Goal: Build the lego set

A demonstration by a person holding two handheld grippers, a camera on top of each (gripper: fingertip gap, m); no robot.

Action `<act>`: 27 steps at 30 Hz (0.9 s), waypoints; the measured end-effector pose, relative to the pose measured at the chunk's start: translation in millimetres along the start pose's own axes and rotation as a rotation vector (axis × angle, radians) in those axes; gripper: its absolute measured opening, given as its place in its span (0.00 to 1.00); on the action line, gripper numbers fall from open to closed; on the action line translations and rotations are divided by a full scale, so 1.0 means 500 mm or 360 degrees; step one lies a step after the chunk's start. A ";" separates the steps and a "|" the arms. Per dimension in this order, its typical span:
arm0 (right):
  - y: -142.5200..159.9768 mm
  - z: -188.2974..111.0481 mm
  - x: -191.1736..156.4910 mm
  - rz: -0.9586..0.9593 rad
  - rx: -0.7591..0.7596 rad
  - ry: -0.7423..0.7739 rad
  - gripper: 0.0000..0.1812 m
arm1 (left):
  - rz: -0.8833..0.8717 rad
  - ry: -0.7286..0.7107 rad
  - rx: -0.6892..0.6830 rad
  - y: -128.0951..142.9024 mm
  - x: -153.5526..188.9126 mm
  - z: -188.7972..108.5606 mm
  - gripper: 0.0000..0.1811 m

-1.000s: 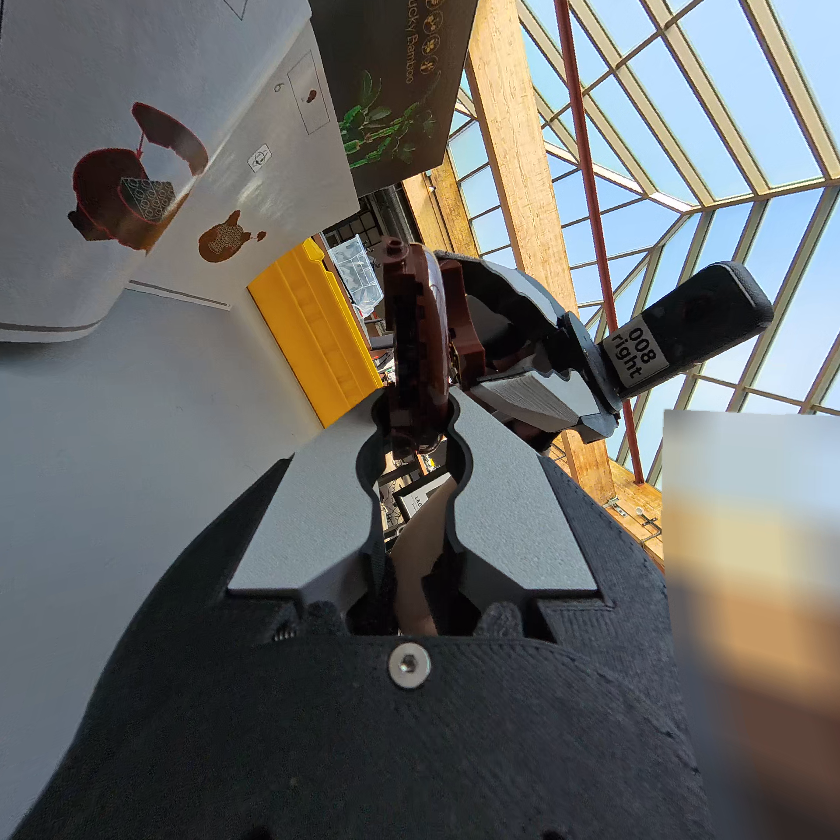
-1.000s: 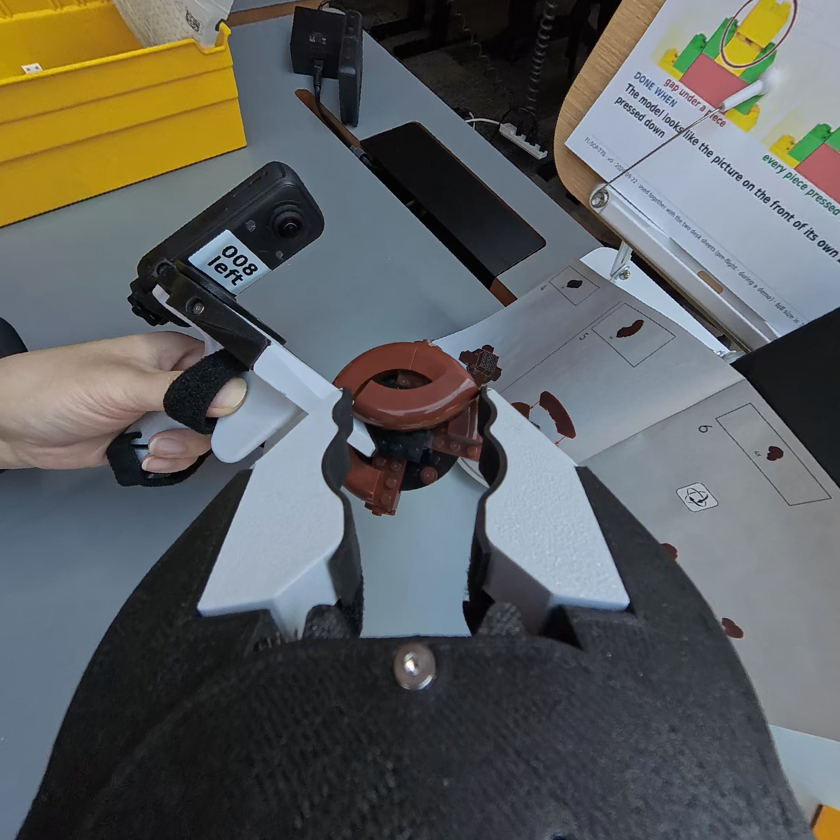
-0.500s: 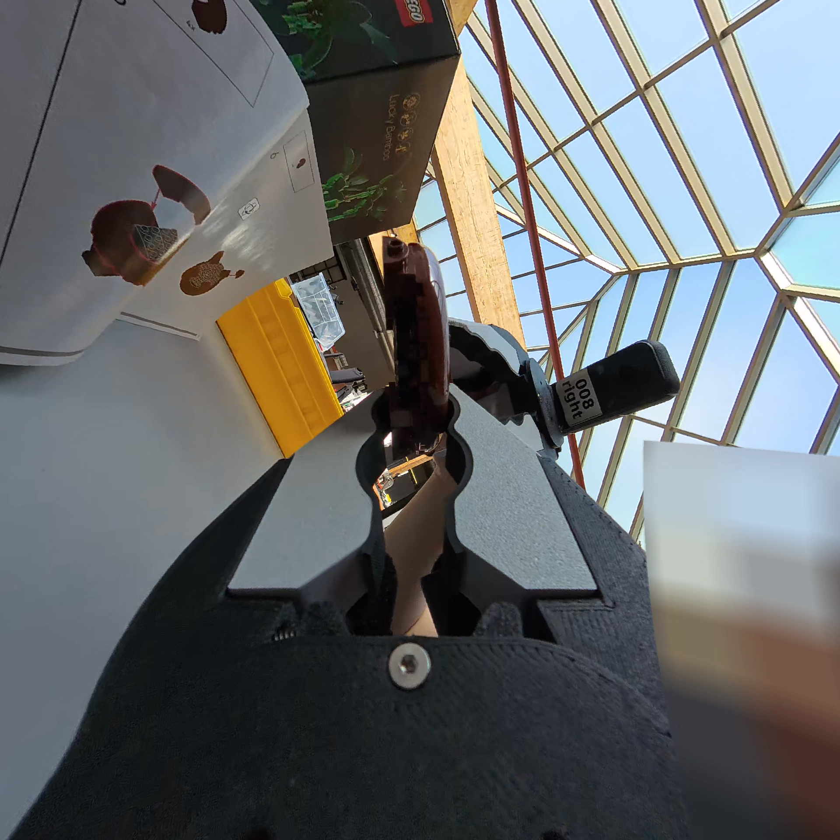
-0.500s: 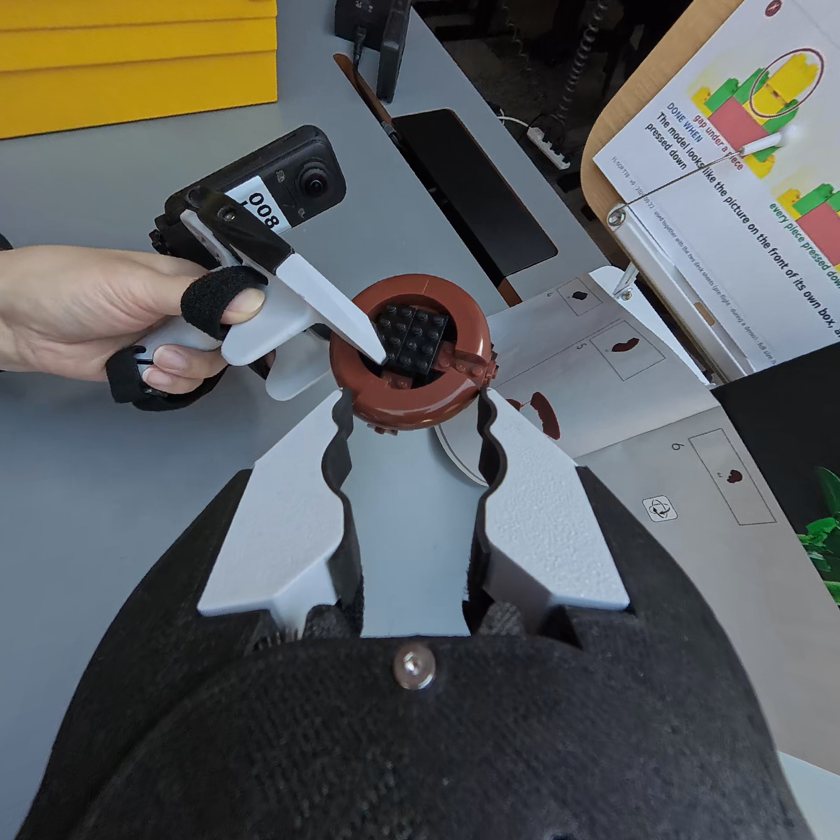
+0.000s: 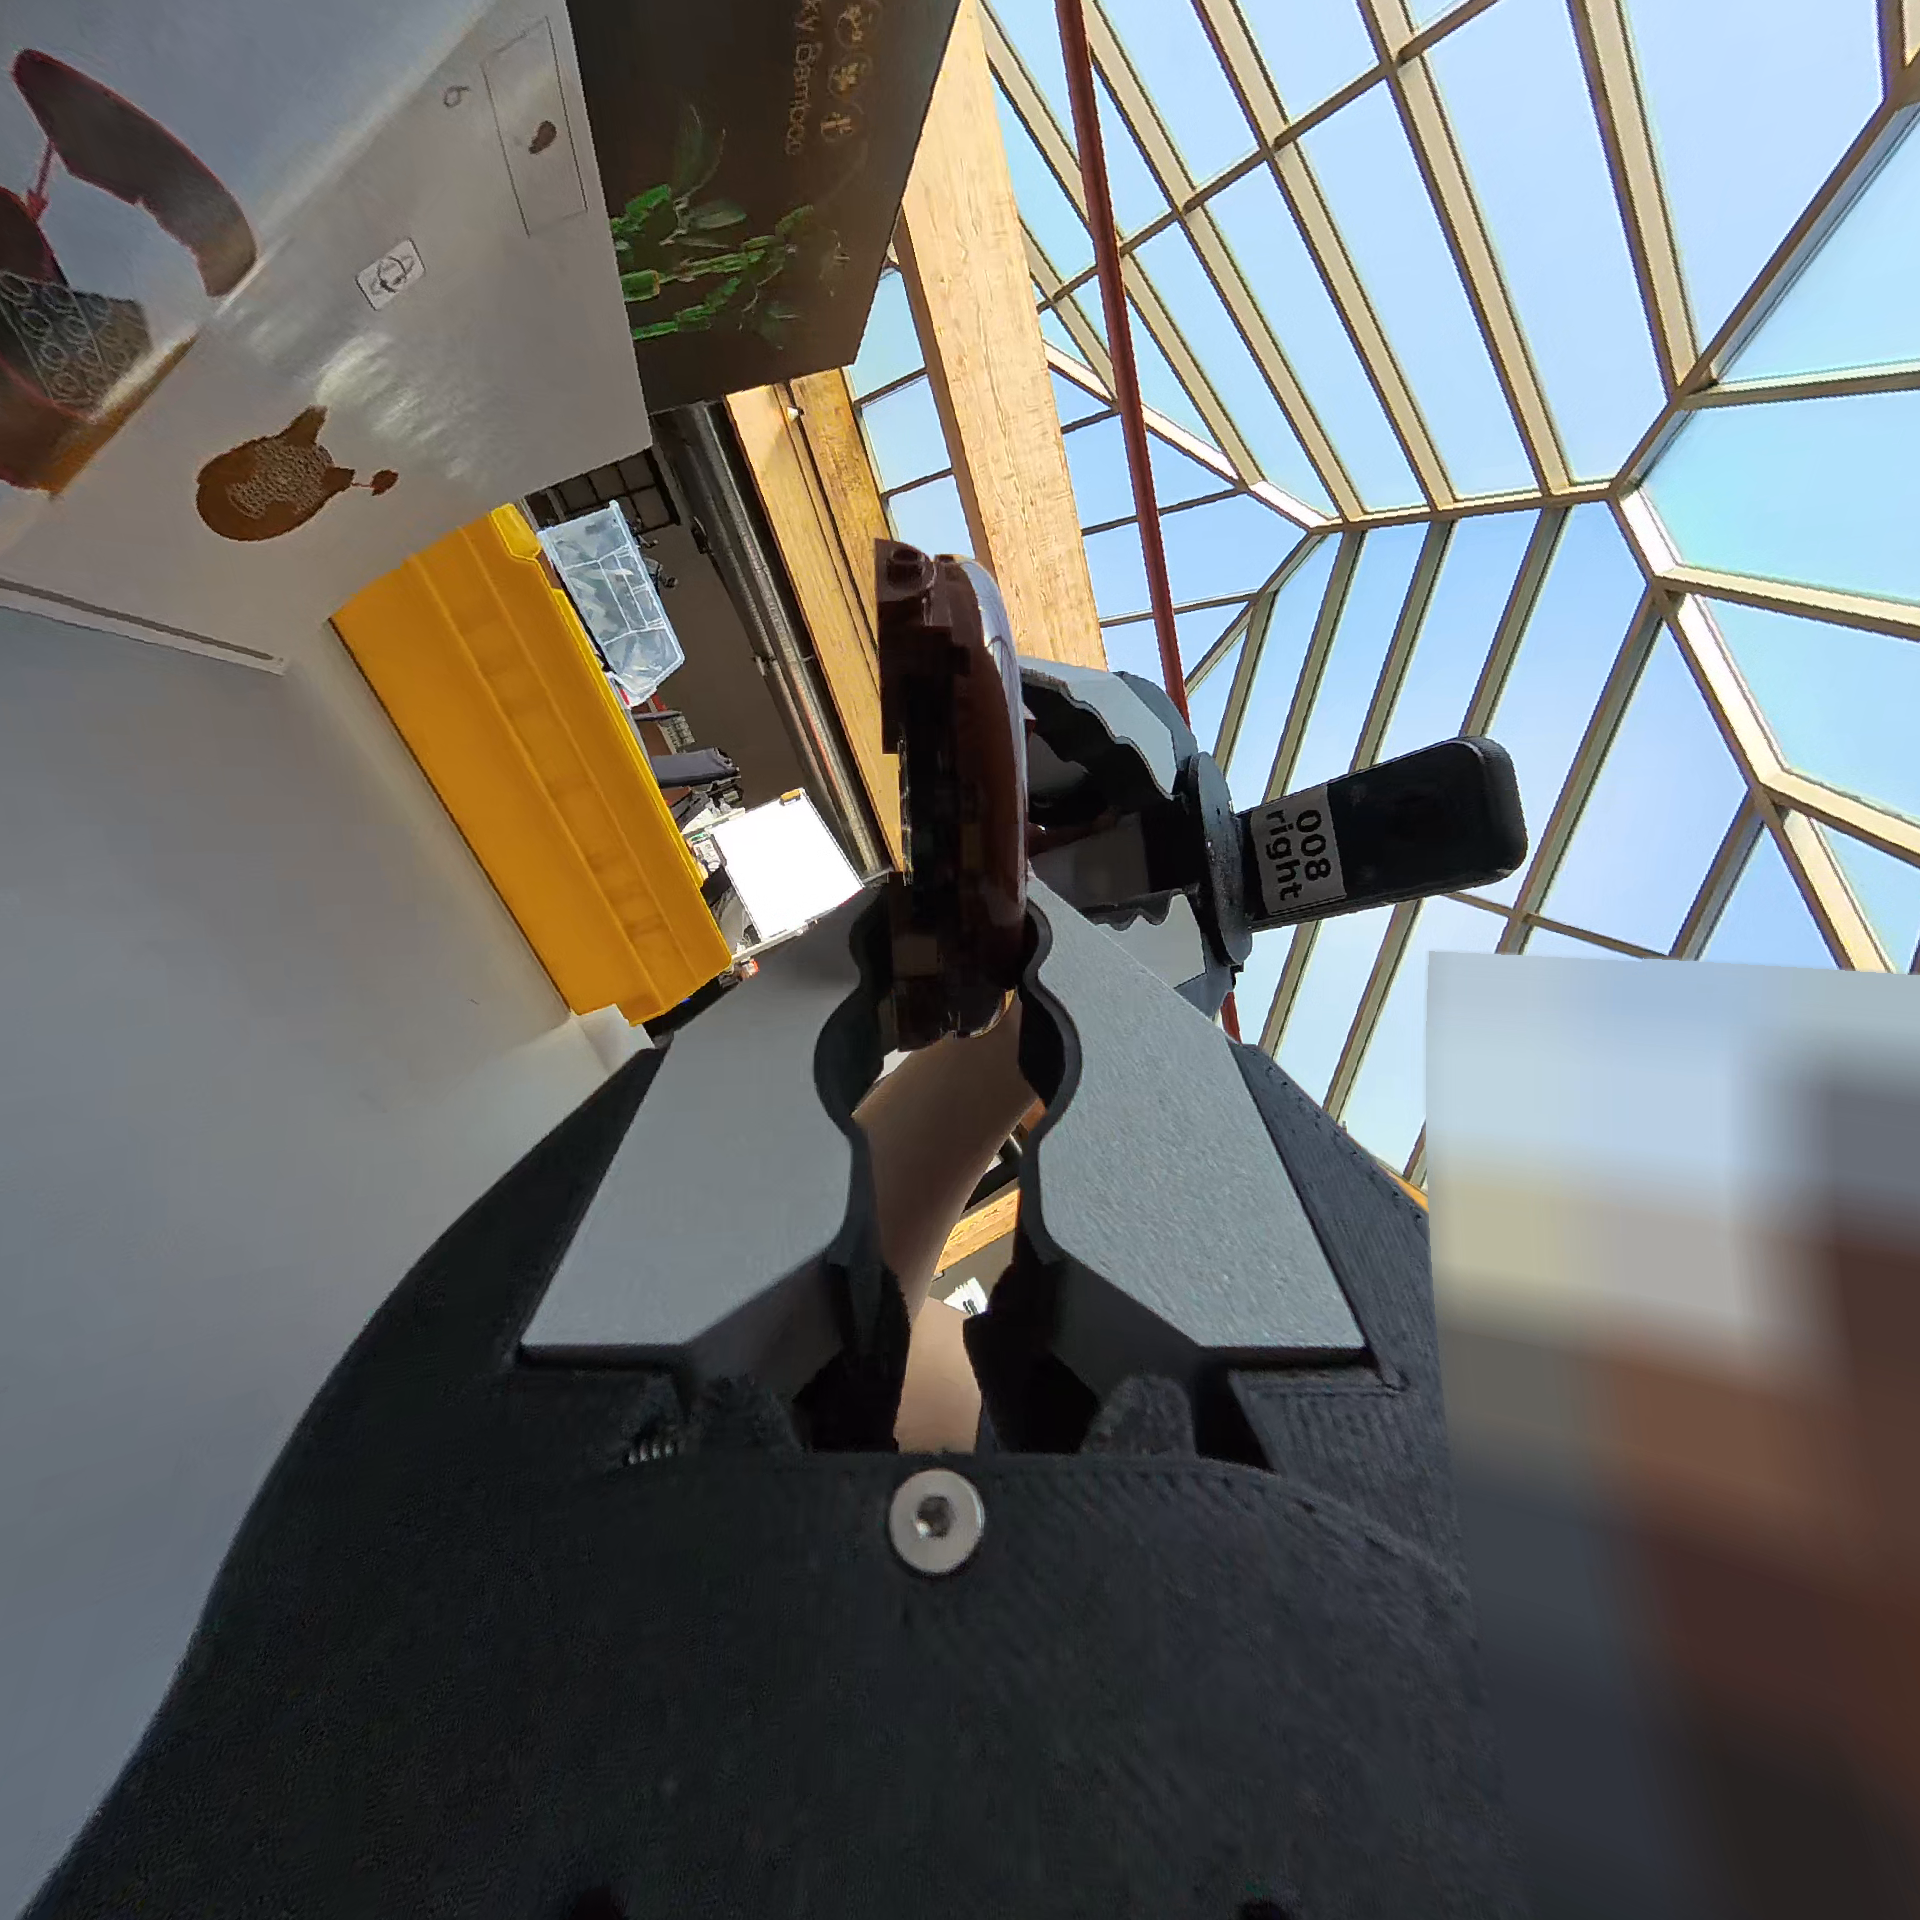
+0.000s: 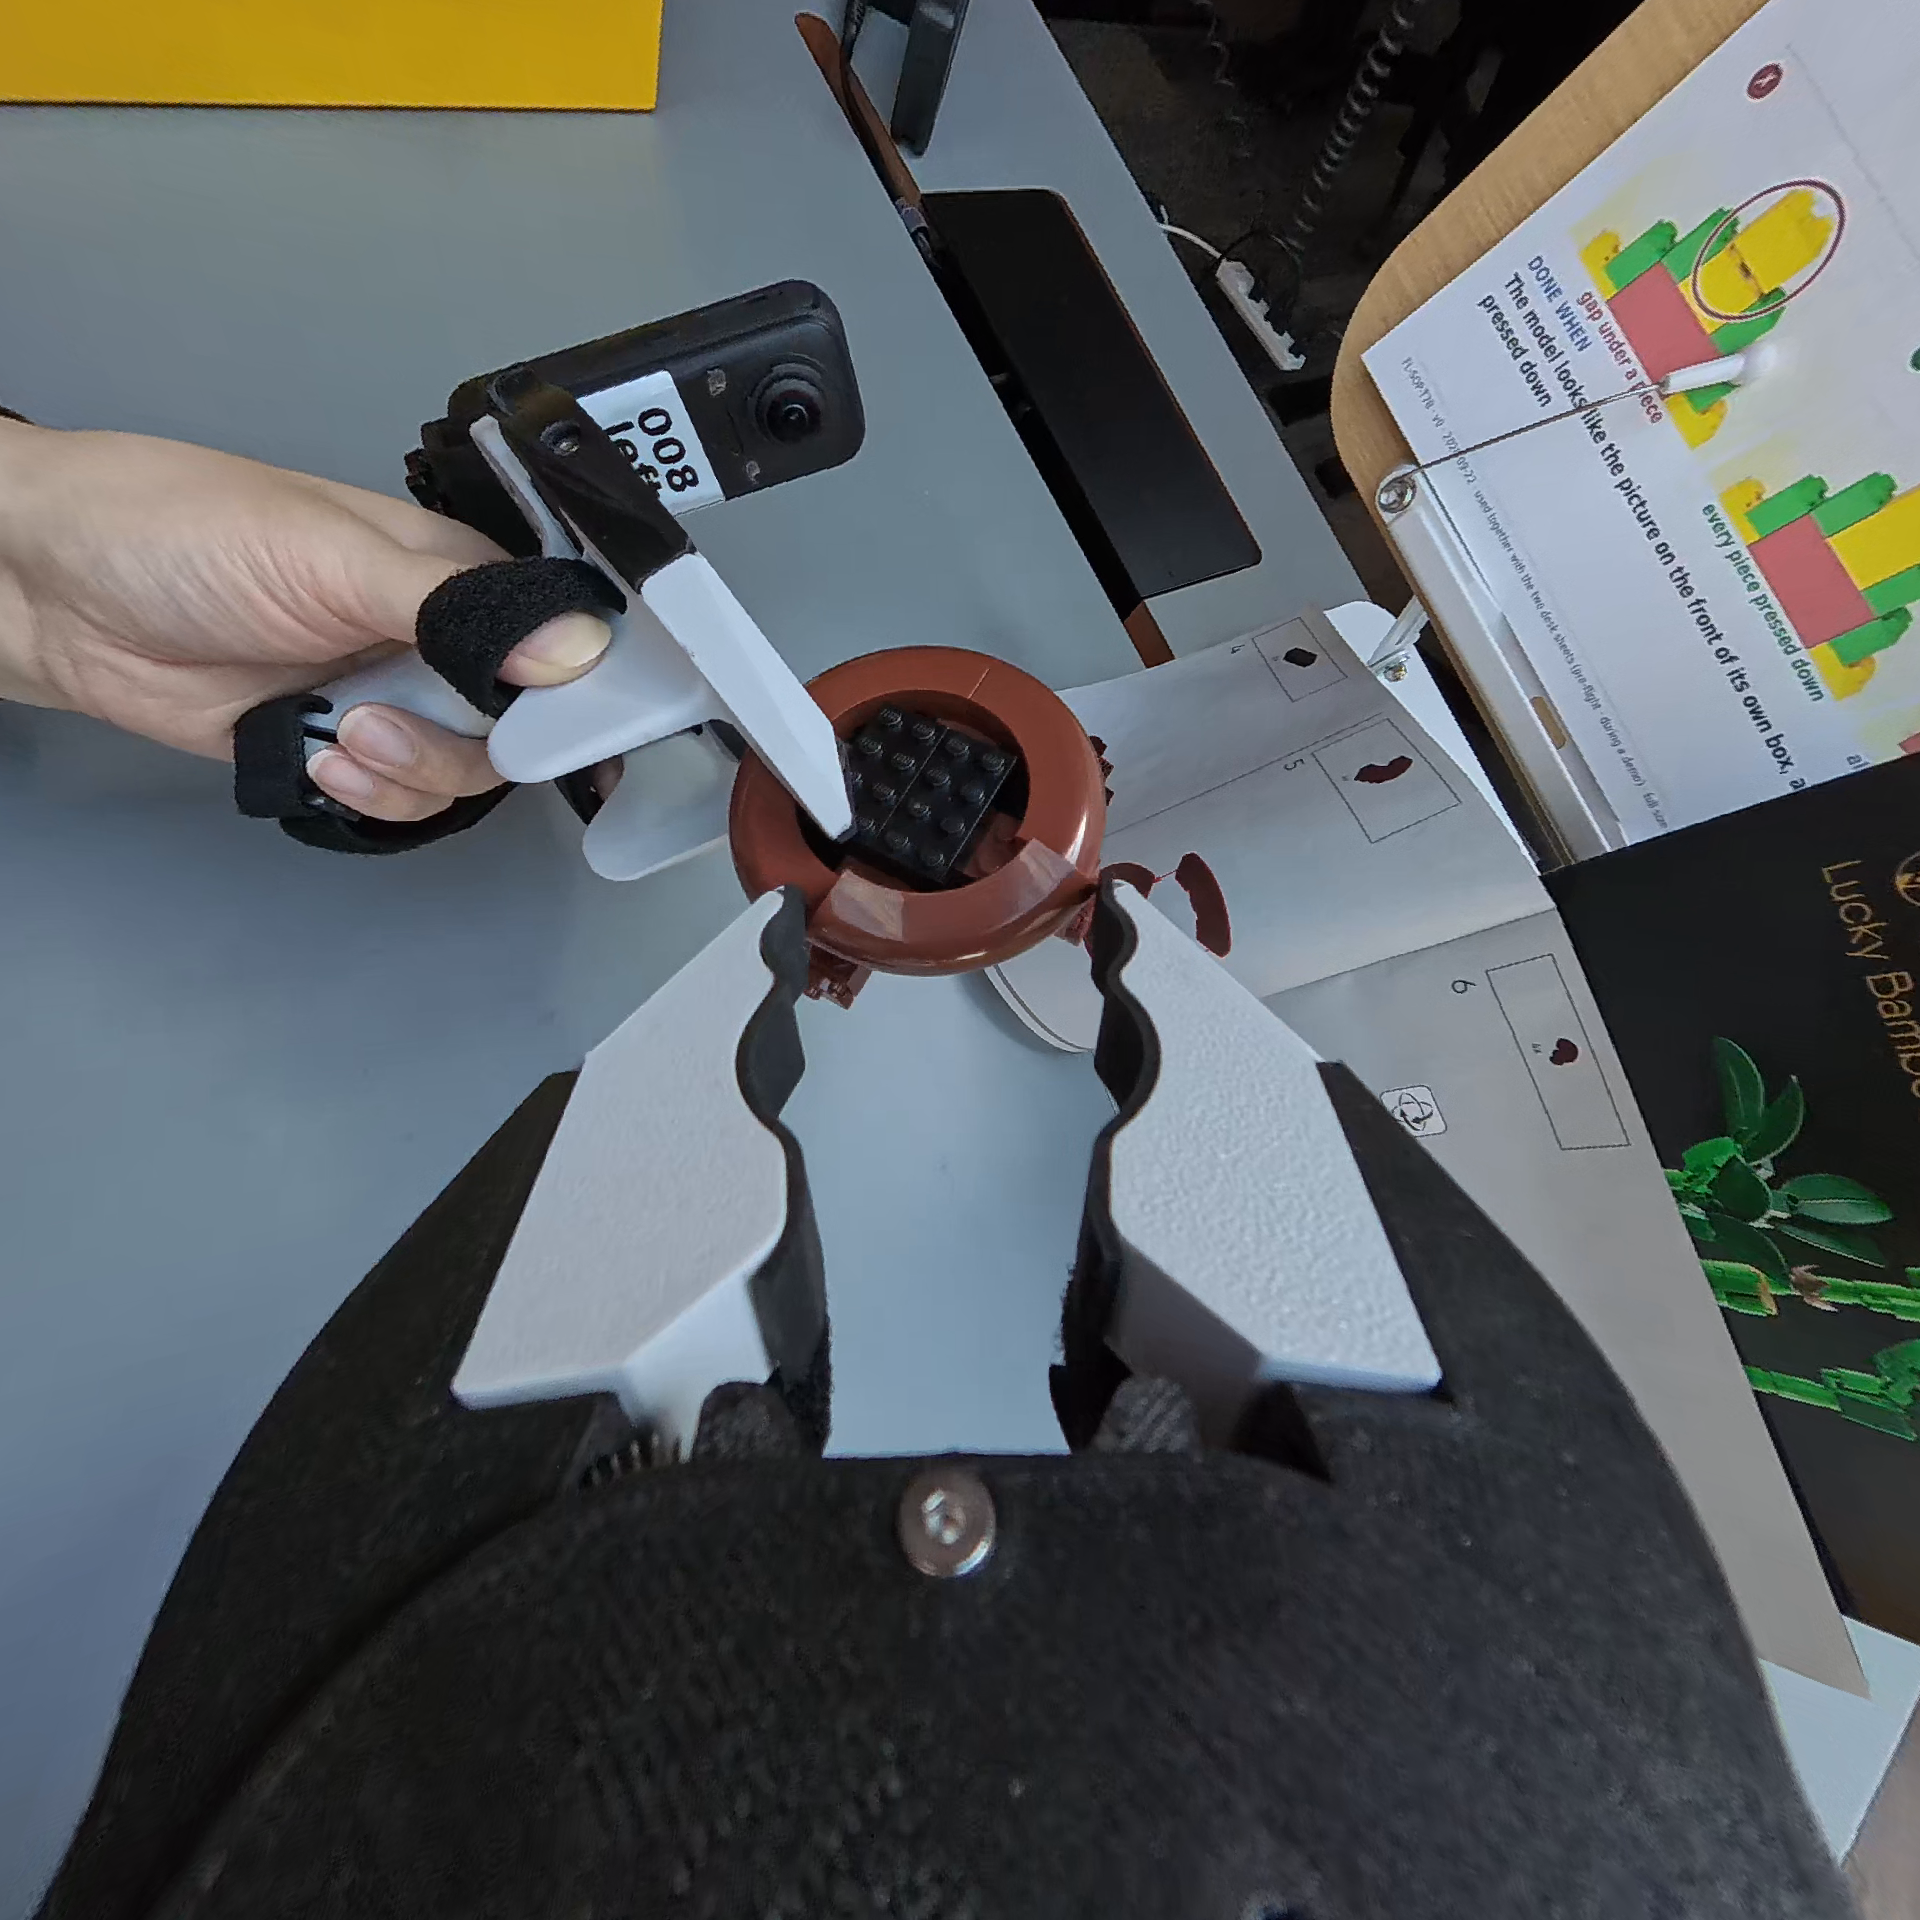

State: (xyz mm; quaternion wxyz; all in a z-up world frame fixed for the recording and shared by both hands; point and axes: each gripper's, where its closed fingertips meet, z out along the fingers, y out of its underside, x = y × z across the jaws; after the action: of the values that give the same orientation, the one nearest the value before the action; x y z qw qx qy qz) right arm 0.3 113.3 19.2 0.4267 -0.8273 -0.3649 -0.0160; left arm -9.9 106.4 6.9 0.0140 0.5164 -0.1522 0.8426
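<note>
A: Reddish-brown pot assembly point(image 6: 914, 821), ring-shaped, with a black studded plate point(image 6: 930, 784) seated in its centre. Location: held above the grey table point(image 6: 312, 260), in front of the open instruction booklet point(image 6: 1455, 935).

B: Holder?

A: Left claw point(image 5: 951, 977), closed on the pot's rim. In the right wrist view one white finger point(image 6: 769, 717) reaches inside the ring against the black plate, with the other finger outside below. In the left wrist view the pot point(image 5: 951, 790) is seen edge-on, pinched between the tips.

B: Reason for that hold?

A: Probably to present the studded face upward and steady for the next piece, and within sight of the booklet.

B: Right claw?

A: Right claw point(image 6: 945, 914), jaws spread wide and holding nothing. The pot sits just beyond its tips, centred on the gap; the left tip looks close to or touching the lower rim, and I cannot tell which.

B: Other items?

A: Yellow bin point(image 5: 540, 748) at the table's far edge, dark set box point(image 6: 1787, 1143) with green plant artwork on the right, and clipboard sheet point(image 6: 1662, 468) with brick pictures behind the booklet.
</note>
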 end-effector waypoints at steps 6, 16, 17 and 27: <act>0.012 -0.009 -0.006 -0.0036 -0.0059 -0.0010 0.31 | 0.0023 0.0006 -0.0044 0.009 0.002 0.006 0.10; -0.003 -0.021 -0.010 -0.0074 -0.0030 0.0018 0.30 | -0.0095 0.0131 -0.0055 0.014 0.014 0.010 0.10; -0.006 -0.022 -0.009 -0.0081 -0.0018 0.0030 0.30 | -0.0114 0.0154 -0.0049 0.013 0.016 0.009 0.10; -0.017 -0.019 -0.008 -0.0158 0.0012 0.0077 0.30 | -0.0116 0.0166 -0.0108 0.025 0.017 0.016 0.10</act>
State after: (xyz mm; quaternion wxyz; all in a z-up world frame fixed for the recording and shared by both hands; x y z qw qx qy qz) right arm -5.1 107.4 29.9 0.4372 -0.8060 -0.3952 -0.0557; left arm -9.2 91.0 14.8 0.0700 0.4761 -0.1609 0.8617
